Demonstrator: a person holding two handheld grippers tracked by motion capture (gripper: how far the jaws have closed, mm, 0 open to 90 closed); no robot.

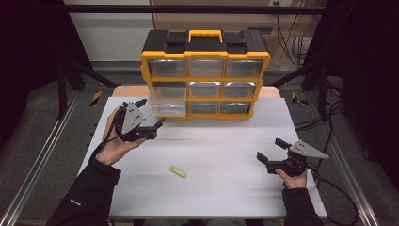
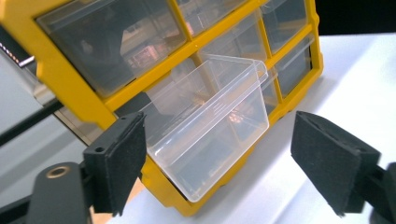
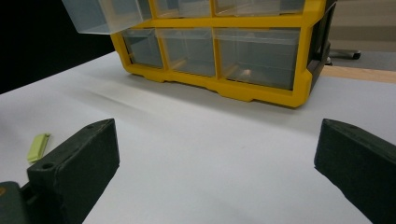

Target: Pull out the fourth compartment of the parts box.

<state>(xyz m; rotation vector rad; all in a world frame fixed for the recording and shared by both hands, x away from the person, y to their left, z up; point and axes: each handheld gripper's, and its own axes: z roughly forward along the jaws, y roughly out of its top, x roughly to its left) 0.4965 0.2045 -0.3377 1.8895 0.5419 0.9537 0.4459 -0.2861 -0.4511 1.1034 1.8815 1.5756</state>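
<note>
The clear plastic drawer [image 1: 168, 100] sits pulled well out of the middle row, left column, of the yellow-and-black plastic organizer box [image 1: 205, 56], and it's jutting forward over the white counter [image 1: 221, 155]. In the left gripper view that drawer [image 2: 212, 126] hangs out of its slot, open top showing, nothing visible inside. Right in front of it is the left gripper [image 1: 151, 114], black, held in the person's left hand [image 1: 113, 141], and its jaws are spread wide with nothing between them; they stand just short of the drawer's front, not touching it. The other eight clear drawers look pushed home in the organizer, which stands at the far edge of the counter with its yellow carry handle [image 1: 205, 35] on top. Out toward the near middle of the counter lies a small flat lime-green strip [image 1: 178, 172], well apart from both hands. Over on the right, the right gripper [image 1: 271, 150] hovers low over the counter in the person's right hand [image 1: 294, 179], jaws spread too, empty, pointing across toward the organizer [image 3: 261, 88].
</note>
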